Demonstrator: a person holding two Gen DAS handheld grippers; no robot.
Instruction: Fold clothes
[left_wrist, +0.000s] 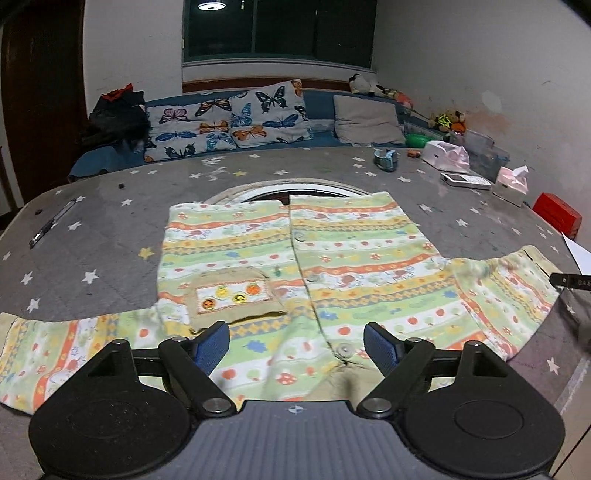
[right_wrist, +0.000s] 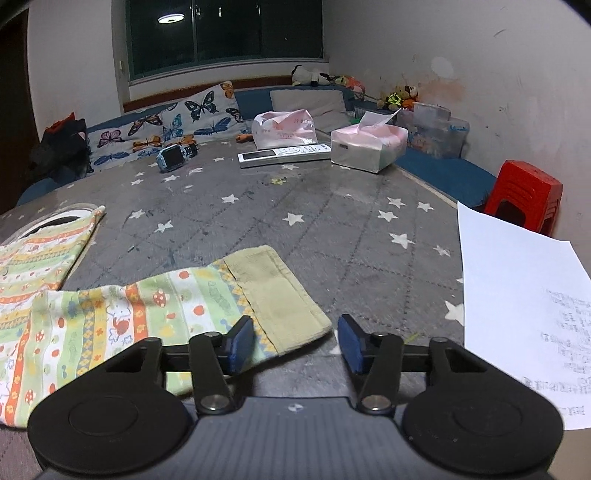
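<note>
A small striped child's shirt (left_wrist: 295, 266) with buttons and a fruit pocket lies flat, front up, on the grey star-patterned table (left_wrist: 110, 240), both sleeves spread out. My left gripper (left_wrist: 296, 345) is open and empty, hovering over the shirt's collar end. In the right wrist view the shirt's right sleeve (right_wrist: 207, 306) with its tan cuff (right_wrist: 284, 299) lies just ahead. My right gripper (right_wrist: 295, 341) is open and empty, its left pad over the sleeve edge near the cuff. The right gripper's tip (left_wrist: 570, 279) shows at the right edge of the left wrist view.
A white printed sheet (right_wrist: 517, 295) lies right of the sleeve. Tissue box (right_wrist: 369, 144), remote (right_wrist: 284, 153), pink bag (right_wrist: 284, 127) and toy watch (right_wrist: 171, 157) sit at the far side. A pen (left_wrist: 51, 223) lies left. A red stool (right_wrist: 524, 195) stands beyond the table edge.
</note>
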